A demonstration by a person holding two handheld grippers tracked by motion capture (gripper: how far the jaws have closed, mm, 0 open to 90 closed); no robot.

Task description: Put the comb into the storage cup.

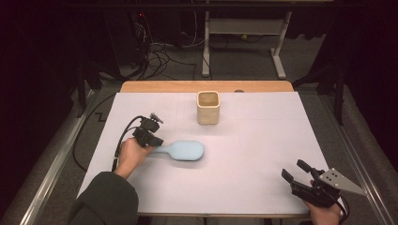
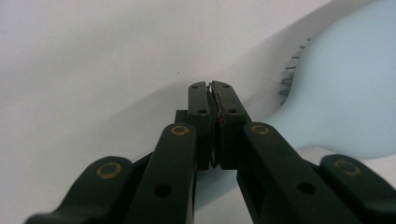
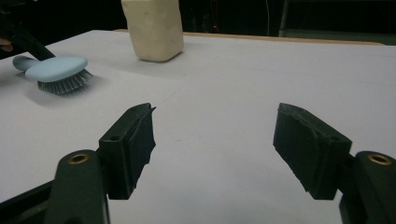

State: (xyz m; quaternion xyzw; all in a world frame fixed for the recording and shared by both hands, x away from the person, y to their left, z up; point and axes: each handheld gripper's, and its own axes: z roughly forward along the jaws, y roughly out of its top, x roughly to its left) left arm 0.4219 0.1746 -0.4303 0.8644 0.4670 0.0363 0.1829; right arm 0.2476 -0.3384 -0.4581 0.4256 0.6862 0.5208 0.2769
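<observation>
Item: light-blue hairbrush [image 1: 185, 150], taken by the handle in the left gripper [image 1: 151, 140]; right gripper [image 1: 296, 176] idle.

Left gripper: jaws together, seemingly pinching the brush's thin handle end, though the gripper view does not show the handle between the pads; head extends just ahead, to the claw's right, bristles down on the white table cover [image 1: 263, 140]. Judged light, rigid plastic, smooth and somewhat slippery; bristles flexible. Best hold: the narrow handle, as now; the broad head is too wide and rounded. Right gripper: jaws apart, holding nothing, well apart from the brush at the near table edge. Cream square cup [image 1: 208, 107]: upright, beyond the brush head, apart from it. Nothing lies between brush and cup.
</observation>
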